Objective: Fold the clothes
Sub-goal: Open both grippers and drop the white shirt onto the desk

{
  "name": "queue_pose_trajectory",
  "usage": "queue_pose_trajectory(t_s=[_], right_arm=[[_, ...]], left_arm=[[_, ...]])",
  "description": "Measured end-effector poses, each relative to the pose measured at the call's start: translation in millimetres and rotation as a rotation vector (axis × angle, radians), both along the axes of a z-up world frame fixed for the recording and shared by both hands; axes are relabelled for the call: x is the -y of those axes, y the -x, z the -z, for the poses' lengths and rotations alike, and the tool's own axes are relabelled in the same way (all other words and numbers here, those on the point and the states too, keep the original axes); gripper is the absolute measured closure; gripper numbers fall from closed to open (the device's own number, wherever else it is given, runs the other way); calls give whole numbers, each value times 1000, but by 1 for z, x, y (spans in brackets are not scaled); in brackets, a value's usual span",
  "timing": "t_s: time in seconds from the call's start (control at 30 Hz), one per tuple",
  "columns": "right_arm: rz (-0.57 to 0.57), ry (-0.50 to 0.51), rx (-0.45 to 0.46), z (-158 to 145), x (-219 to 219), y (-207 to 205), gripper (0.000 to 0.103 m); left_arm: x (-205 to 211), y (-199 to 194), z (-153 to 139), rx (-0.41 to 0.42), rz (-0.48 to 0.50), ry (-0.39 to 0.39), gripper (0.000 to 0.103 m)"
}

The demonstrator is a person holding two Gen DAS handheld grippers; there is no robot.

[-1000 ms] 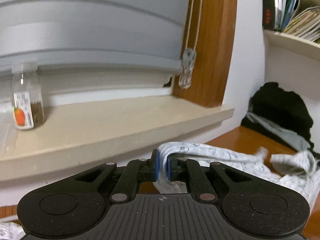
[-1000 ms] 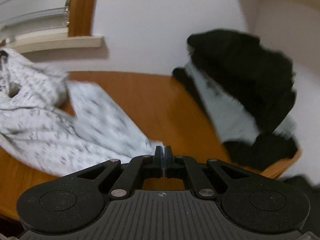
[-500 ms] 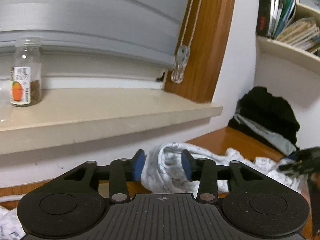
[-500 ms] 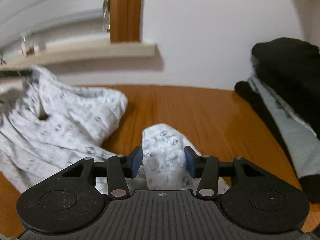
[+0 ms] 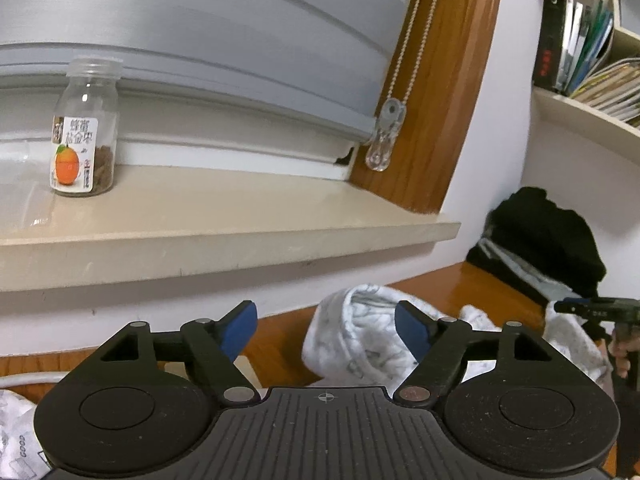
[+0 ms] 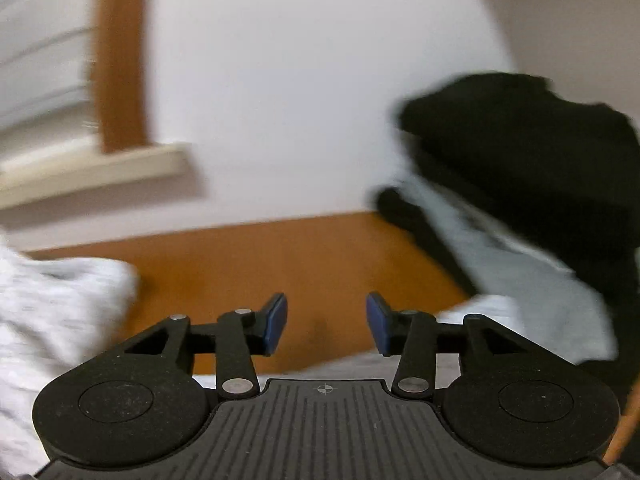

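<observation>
A white patterned garment (image 5: pixel 360 336) lies crumpled on the wooden table (image 5: pixel 472 284). My left gripper (image 5: pixel 326 318) hovers just over it, jaws wide and still opening. A bunched fold sits between the blue pads (image 5: pixel 240 326), which do not press on it. In the blurred right wrist view the same garment (image 6: pixel 60 312) spreads at the left. More pale fabric shows low, under my right gripper (image 6: pixel 326 314). That gripper is open with only bare table (image 6: pixel 280 256) between its fingers. Its black body and a hand (image 5: pixel 622 354) appear at the right edge of the left wrist view.
A pile of black and grey clothes (image 6: pixel 520 168) sits against the wall at the table's right end. A beige window sill (image 5: pixel 224 224) overhangs the table, with a labelled jar (image 5: pixel 82 132) on it. A blind-cord pull (image 5: pixel 386 136) hangs nearby. A bookshelf (image 5: pixel 580 64) is at upper right.
Both grippers went from shut on the white garment to open and let it go. The right gripper moved away to the right, so the fold it held is no longer between its fingers.
</observation>
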State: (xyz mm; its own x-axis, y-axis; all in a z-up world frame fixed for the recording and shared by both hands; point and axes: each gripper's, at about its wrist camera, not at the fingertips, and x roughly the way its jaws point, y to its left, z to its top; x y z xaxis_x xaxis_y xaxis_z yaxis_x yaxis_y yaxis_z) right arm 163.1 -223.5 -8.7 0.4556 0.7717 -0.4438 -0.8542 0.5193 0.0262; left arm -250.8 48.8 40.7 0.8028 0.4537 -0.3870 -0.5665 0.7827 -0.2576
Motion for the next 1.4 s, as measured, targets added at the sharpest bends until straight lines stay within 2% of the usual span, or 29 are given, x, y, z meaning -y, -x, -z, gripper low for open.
queue_pose_trajectory(t_s=[0.1,0.17,0.33,0.47,0.53,0.73,0.93,1.4], right_arm=[[-138,-27,-52,7,-21,26,57],[-213,-16,-43,12,-34,41,57],[-325,35,-39,23,-51,52,57],[-321,64,-112,29,-57,41,56],[-321,82,-141,32,-58,39,53],[-305,144,-64,35,-63,48,34],[-313,155,-75,36,-62,43,19],[-343,155,-99,33,-68,38,9]], left_arm=[[-1,-1,4,-18,-4,1,22],[-3,-3,8,-29,-5,8,21],[-6,-7,16,-55,1,27,20],[-7,-9,22,-89,-3,29,19],[-8,-10,25,-100,-4,31,19],[-8,-14,35,-156,-15,26,18],[-11,-19,40,-193,-24,42,15],[-18,-27,47,-233,-34,74,5]])
